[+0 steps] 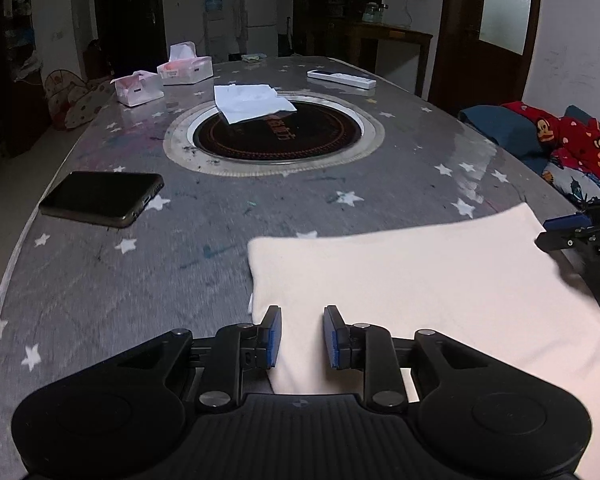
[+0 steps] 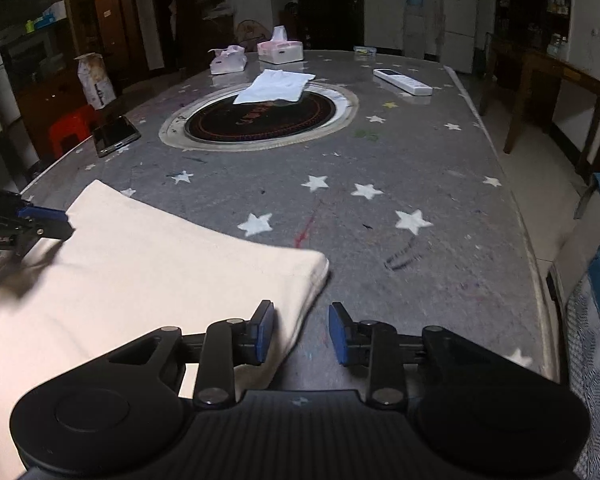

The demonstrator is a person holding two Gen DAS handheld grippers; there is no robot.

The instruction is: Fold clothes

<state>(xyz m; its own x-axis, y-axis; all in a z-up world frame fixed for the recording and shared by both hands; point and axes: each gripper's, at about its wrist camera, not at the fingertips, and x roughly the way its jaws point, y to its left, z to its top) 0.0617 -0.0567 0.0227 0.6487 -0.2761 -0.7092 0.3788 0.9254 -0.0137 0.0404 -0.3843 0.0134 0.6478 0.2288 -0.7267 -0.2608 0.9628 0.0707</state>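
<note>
A folded cream cloth [image 1: 420, 280] lies flat at the near edge of the grey star-printed table [image 1: 220, 216], spread across the near side between the two grippers. The left gripper [image 1: 302, 338] is released, its blue-padded fingers [image 1: 274, 336] parted over the near left corner of the cloth, with the fabric showing in the gap between them and nothing pinched. The right gripper [image 2: 302, 334] is likewise released, fingers spread wide at the near right corner of the cloth; its left finger [image 2: 265, 332] sits over the fabric edge while its right finger is over bare table. Each gripper also shows at the edge of the other's view, close beside the cloth's far corner. In the middle of the table is a round dark inset ringed in metal [image 1: 276, 132], and a second folded white garment [image 1: 248, 102] rests on its far rim. A black phone [image 1: 102, 198] lies on the left side of the table, well apart from the cream cloth. Farther off on the left stand two tissue boxes [image 1: 184, 66], and a white remote [image 1: 340, 79] lies at the far right. Off the table's right side sits a red garment printed with monkey faces [image 1: 568, 136] on blue cushions.
</note>
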